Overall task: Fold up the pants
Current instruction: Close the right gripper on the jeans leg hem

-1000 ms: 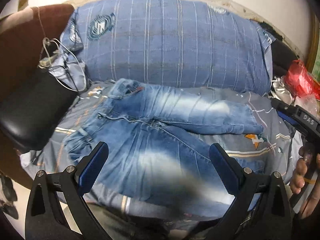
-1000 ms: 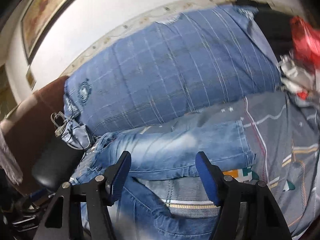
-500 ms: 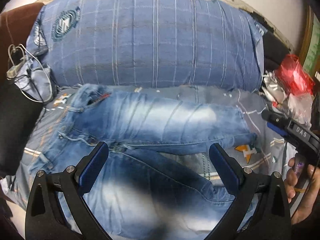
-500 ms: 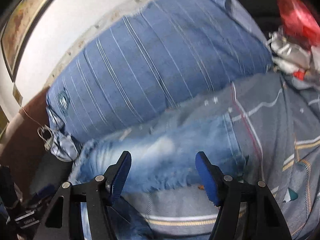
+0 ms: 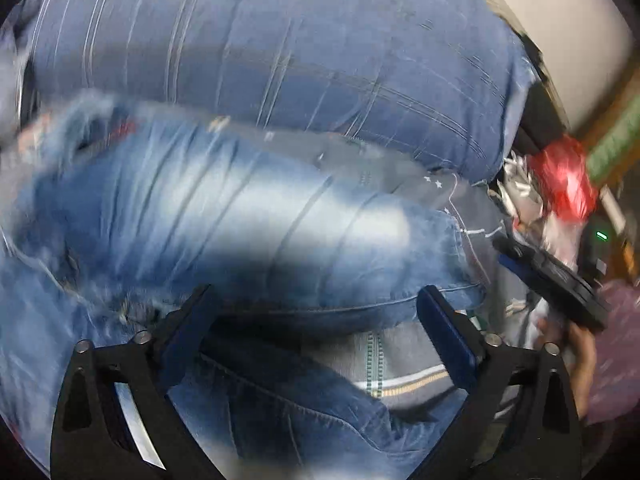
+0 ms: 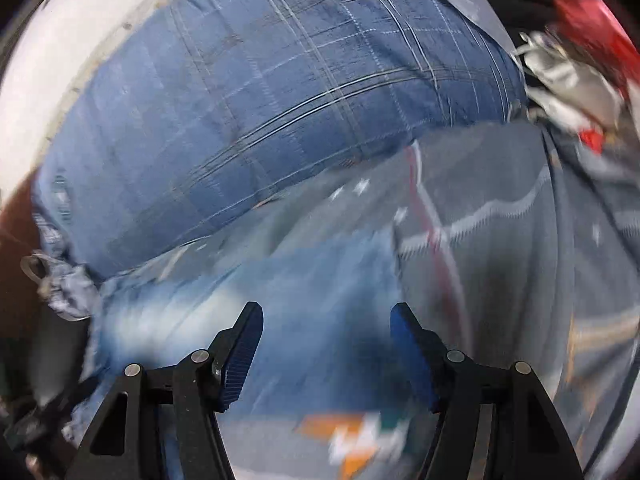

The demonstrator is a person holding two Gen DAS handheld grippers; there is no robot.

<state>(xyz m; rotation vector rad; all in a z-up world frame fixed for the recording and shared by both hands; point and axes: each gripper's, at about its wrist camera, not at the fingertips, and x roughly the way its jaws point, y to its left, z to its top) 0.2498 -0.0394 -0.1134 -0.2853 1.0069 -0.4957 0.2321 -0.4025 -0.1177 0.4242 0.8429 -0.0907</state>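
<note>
Left wrist view: we see the left gripper [image 5: 316, 312] spread wide, empty, low over the jeans [image 5: 224, 216] on the grey bedsheet [image 5: 404, 380], far leg just beyond the fingertips. Our right gripper [image 6: 326, 326], also wide and empty, hovers over that leg's hem, pillow [image 6: 272, 108] beyond.

A blue plaid pillow [image 5: 280, 60] lies along the head of my bed, on a grey patterned sheet [image 6: 500, 248], with a red bag [image 5: 568, 184] just beside it.
</note>
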